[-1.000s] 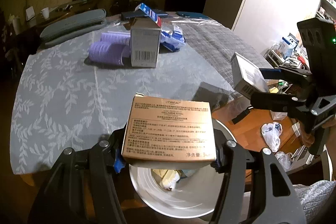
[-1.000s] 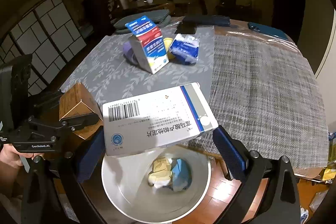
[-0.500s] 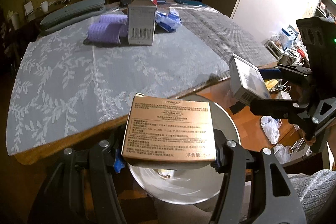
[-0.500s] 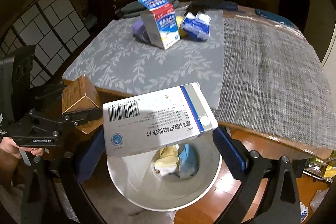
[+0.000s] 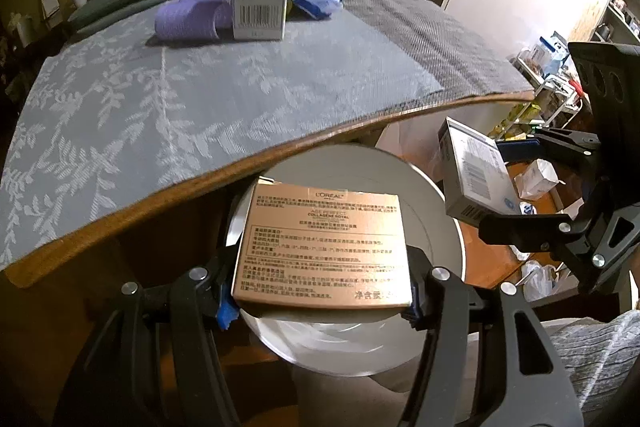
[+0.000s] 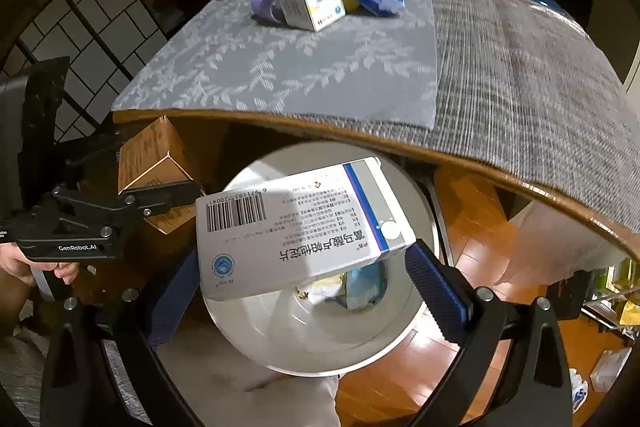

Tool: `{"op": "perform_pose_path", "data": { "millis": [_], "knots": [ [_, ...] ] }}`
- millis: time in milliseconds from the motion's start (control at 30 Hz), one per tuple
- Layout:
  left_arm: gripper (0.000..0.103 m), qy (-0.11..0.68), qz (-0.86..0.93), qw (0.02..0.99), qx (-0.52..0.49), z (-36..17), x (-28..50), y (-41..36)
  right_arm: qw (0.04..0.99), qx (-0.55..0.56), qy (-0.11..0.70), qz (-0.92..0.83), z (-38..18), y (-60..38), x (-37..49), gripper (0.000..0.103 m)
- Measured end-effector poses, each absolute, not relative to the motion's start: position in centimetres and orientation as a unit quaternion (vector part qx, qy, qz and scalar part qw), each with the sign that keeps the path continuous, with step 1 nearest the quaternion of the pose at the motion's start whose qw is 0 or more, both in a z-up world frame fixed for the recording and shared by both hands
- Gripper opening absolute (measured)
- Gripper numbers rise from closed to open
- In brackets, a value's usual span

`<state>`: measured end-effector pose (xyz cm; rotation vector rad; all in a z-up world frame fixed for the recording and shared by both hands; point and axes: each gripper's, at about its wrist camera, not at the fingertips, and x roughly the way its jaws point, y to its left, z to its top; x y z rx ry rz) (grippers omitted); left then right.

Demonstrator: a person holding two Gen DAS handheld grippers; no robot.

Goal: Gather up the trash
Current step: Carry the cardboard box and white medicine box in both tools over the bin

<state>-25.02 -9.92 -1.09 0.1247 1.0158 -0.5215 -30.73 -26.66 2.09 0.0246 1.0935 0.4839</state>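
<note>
- Left wrist view: we see the left gripper (image 5: 322, 303) clamped on the tan box (image 5: 322, 249), hiding most of the white bin (image 5: 436, 215).
- Right wrist view: the right gripper (image 6: 304, 279) clamps the white medicine box (image 6: 296, 223); bin contents at lower center are hard to make out.

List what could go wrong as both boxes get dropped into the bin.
1. The gold box in the left hand-held gripper is wide; released tilted, it may catch the white bin rim.
2. The white medicine box in the right hand-held gripper hangs close by; dropped together, they could collide and miss.
</note>
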Motion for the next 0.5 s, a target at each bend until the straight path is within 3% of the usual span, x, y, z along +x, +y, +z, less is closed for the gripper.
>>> {"op": "perform_pose_path", "data": {
  "millis": [500],
  "knots": [
    [0.06,0.51,-0.241,0.822,0.075,-4.4,-24.8,-10.8,0.808,-0.007,0.548,0.216,-1.7,-26.5,-30.3,0.098]
  ]
}}
